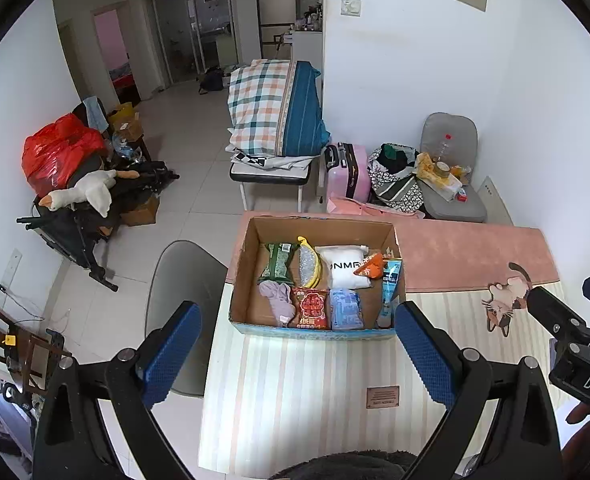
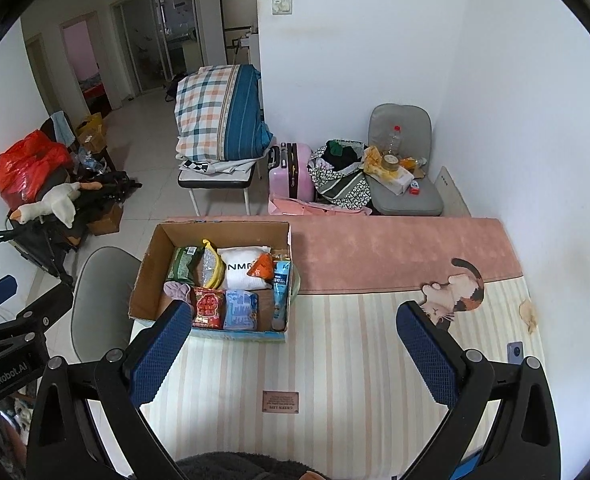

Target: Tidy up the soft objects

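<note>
While we held both tools above the striped mat [image 1: 295,392], our left gripper [image 1: 295,348] stood spread wide with nothing between its blue pads [image 1: 171,348], and our right gripper [image 2: 291,352] was spread just as wide and equally empty. A small brown label [image 2: 280,401] lay on the mat between the right gripper's fingers.

Just beyond the fingertips sat the cardboard box [image 1: 251,248], open at the top, on the mat near its left edge. We saw the soft things packed inside it in two rows. In the near row lay a lilac cloth [image 1: 277,300], a red packet [image 1: 310,308] and a blue packet [image 1: 346,309], side by side and touching. Behind them lay a green packet [image 1: 279,262], a yellow banana-shaped toy [image 1: 309,264], a white pouch [image 1: 345,266] with dark letters and an orange packet [image 1: 369,266] resting on its right corner. A tall light-blue packet [image 1: 390,284] leaned along the right wall of the box.

To the right of the box, well apart from it, a cat picture [image 2: 453,290] marked the mat where the stripes met a pink band [image 2: 395,248]. A grey chair [image 2: 99,296] stood beside the table on the left.

Farther off, a pink suitcase [image 2: 289,172] stood on the floor by the wall, next to a stool bearing folded checked bedding [image 2: 215,116]. At far left a white goose toy [image 1: 87,194] lay on a dark heap below a red bag [image 1: 59,152].
</note>
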